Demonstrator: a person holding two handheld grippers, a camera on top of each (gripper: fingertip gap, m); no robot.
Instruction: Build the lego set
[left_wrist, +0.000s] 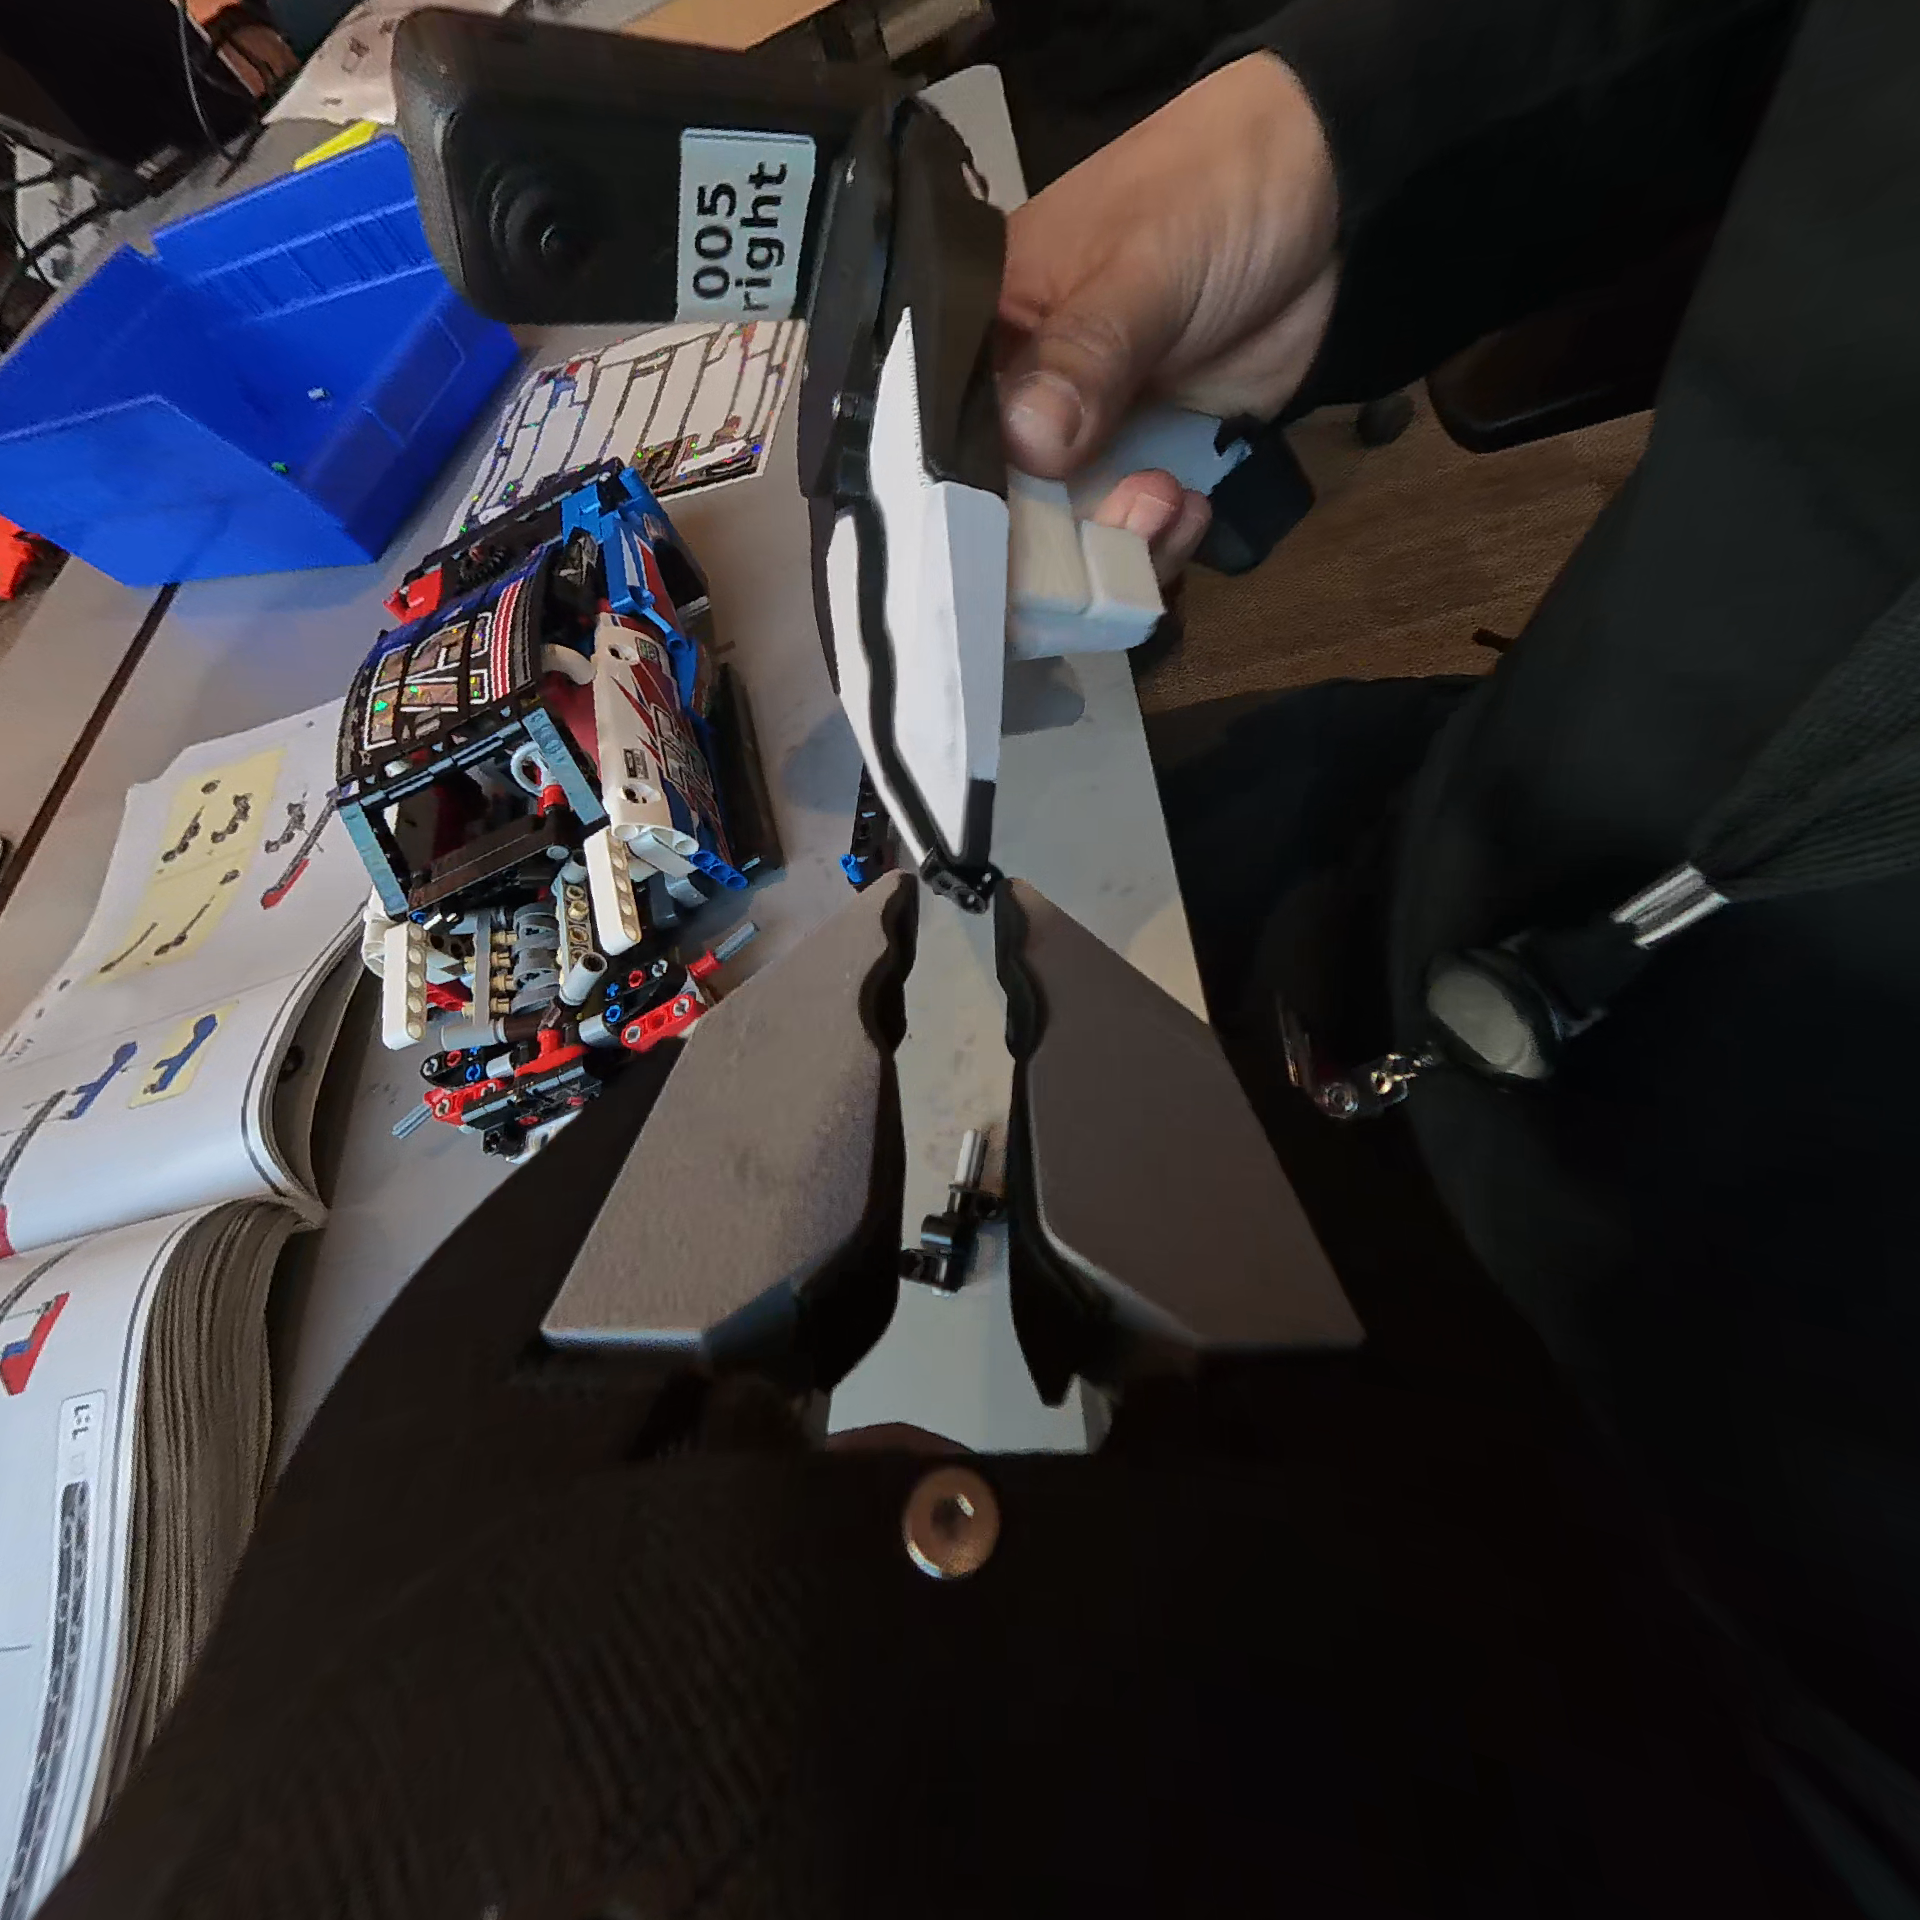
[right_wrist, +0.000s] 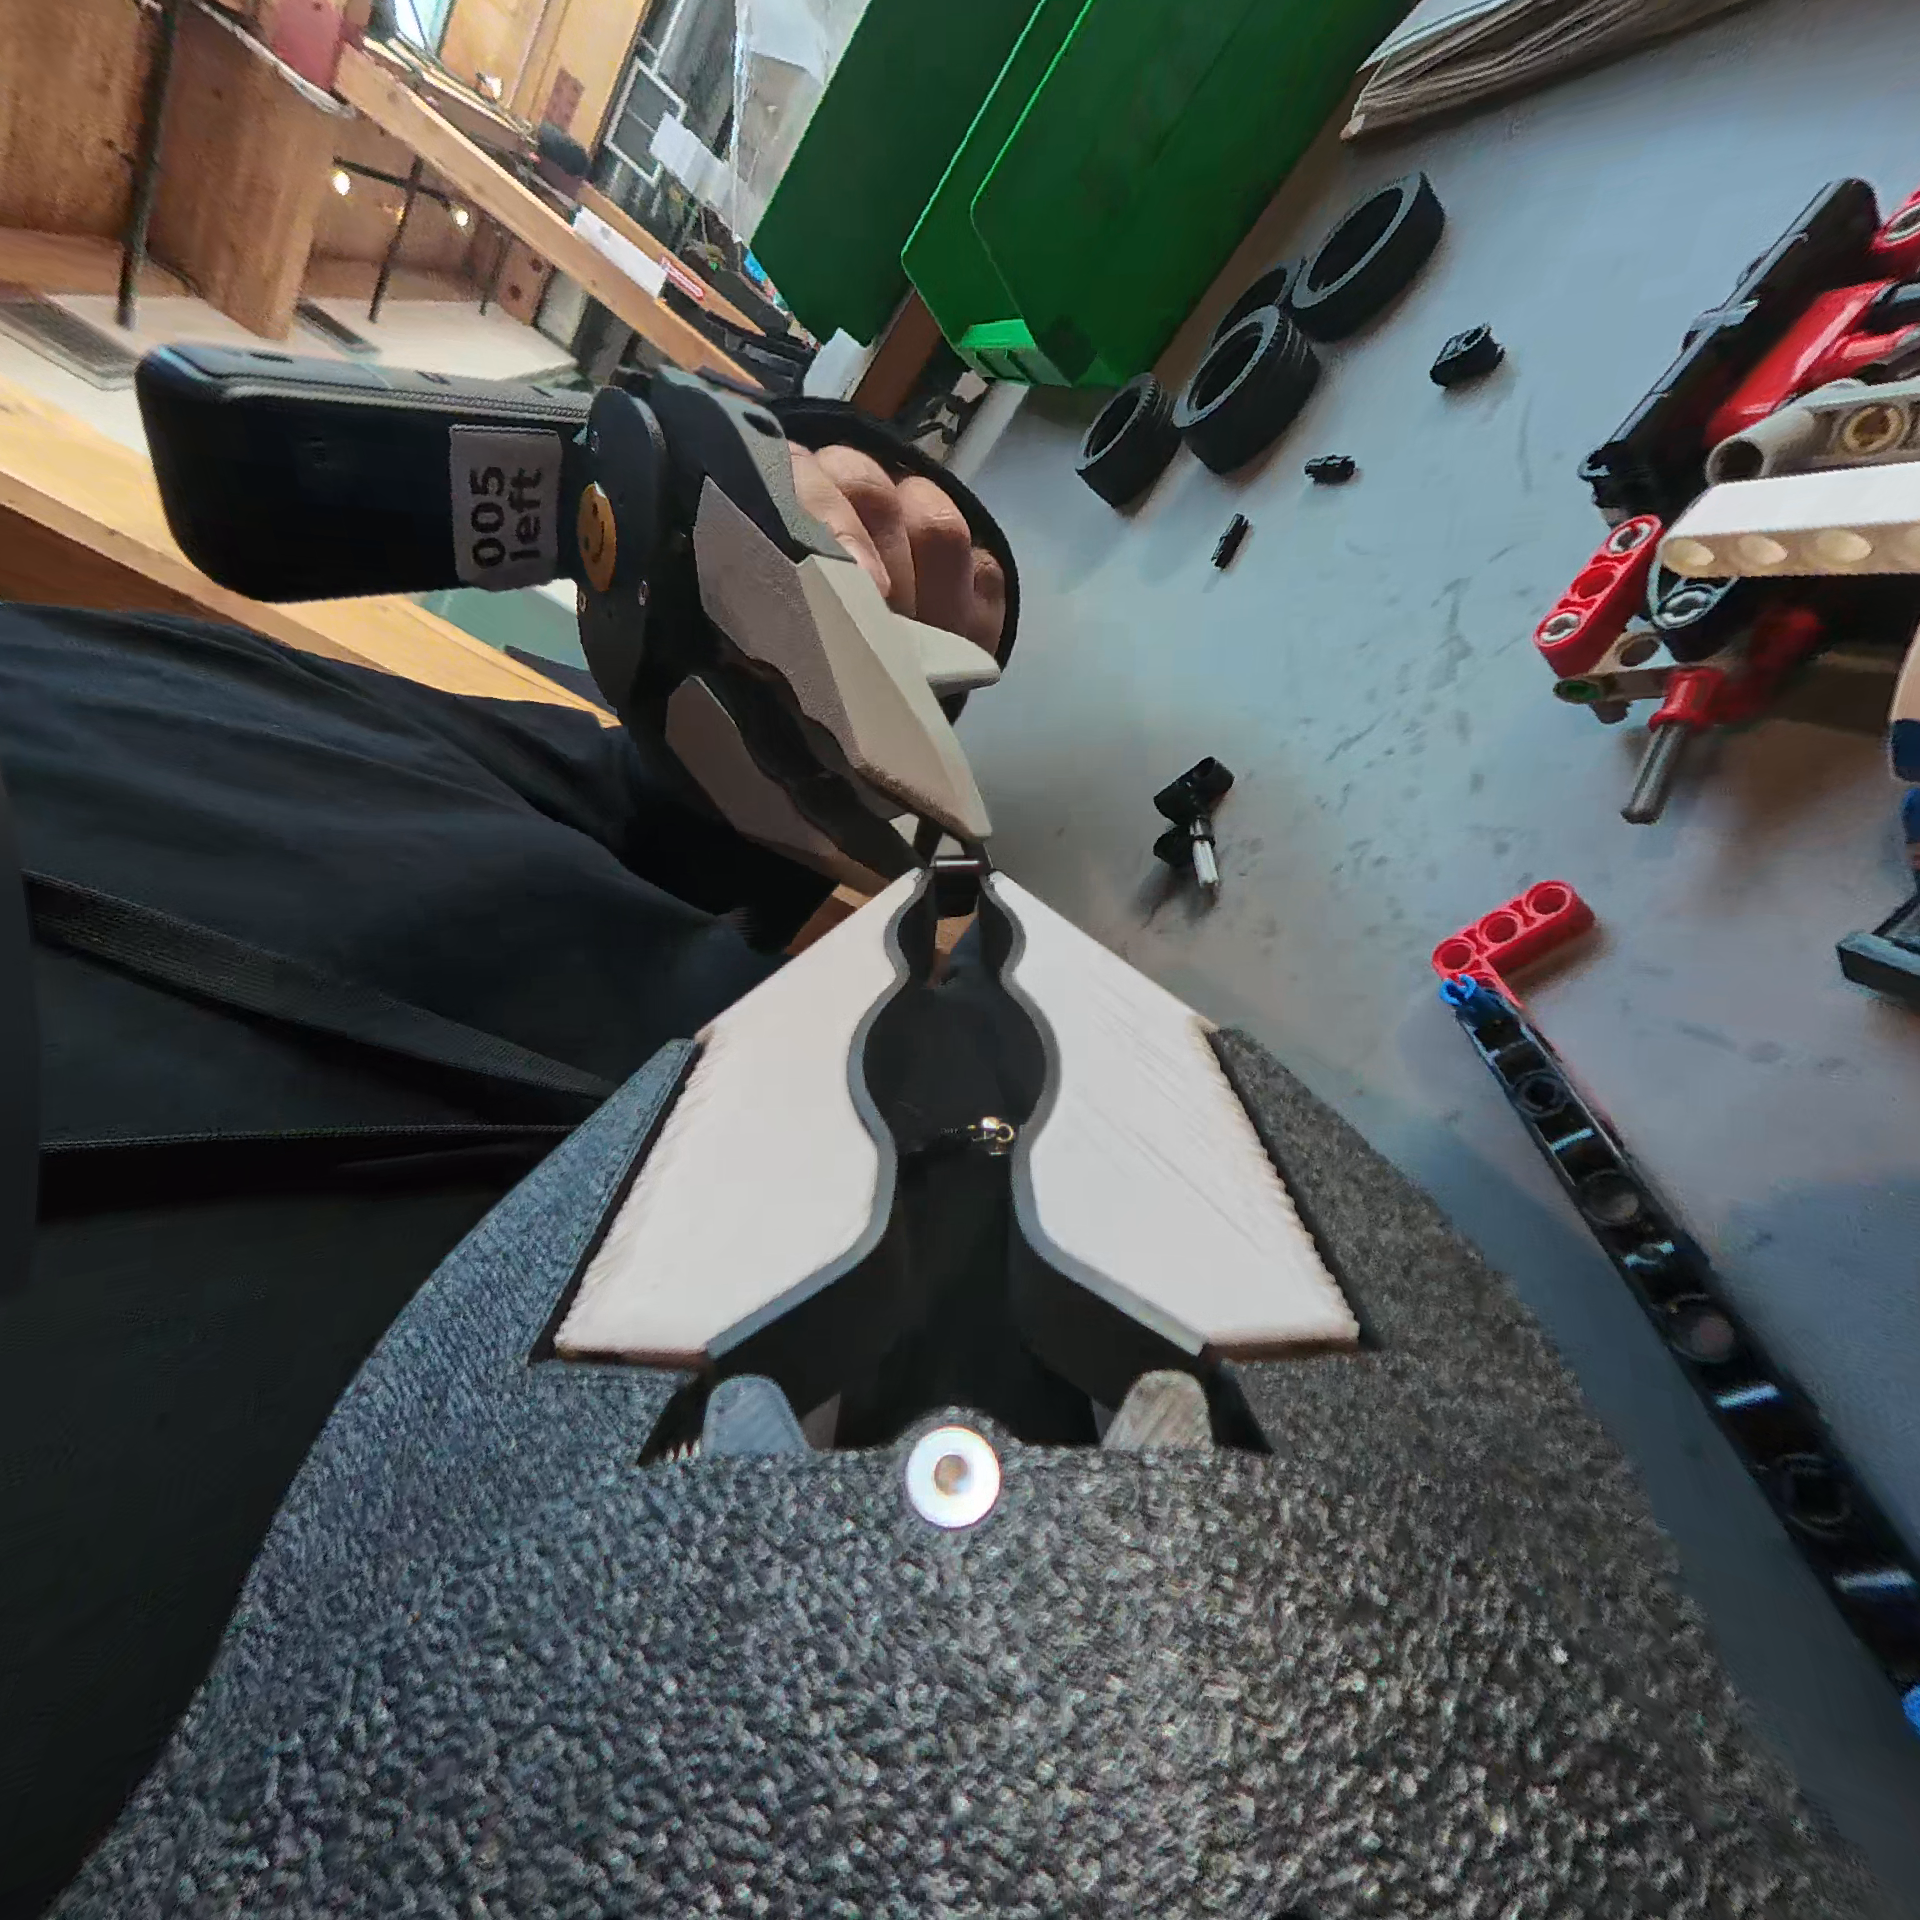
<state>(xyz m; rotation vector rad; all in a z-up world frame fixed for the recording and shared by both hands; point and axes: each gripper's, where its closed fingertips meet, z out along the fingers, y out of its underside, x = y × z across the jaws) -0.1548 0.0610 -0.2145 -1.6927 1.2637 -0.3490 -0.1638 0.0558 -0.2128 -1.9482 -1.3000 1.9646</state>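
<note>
A small black connector (left_wrist: 961, 886) is pinched between the tips of both grippers, above the table's near edge. My left gripper (left_wrist: 954, 891) closes on it from below in the left wrist view. My right gripper (left_wrist: 961, 847), with white fingers, comes down onto it from above. In the right wrist view my right gripper (right_wrist: 953, 878) is shut on the same connector (right_wrist: 954, 863), and the left gripper (right_wrist: 961, 831) meets it from the upper left. The partly built car (left_wrist: 551, 748) lies on the grey table (left_wrist: 1081, 779) to the left.
A black pin piece with a grey axle (left_wrist: 951, 1216) lies under my left gripper. The open instruction booklet (left_wrist: 156, 987), a sticker sheet (left_wrist: 644, 416) and a blue bin (left_wrist: 239, 364) are on the left. Tyres (right_wrist: 1247, 384), green bins (right_wrist: 1039, 156), a red angled beam (right_wrist: 1517, 925) and a long black beam (right_wrist: 1662, 1278) are nearby.
</note>
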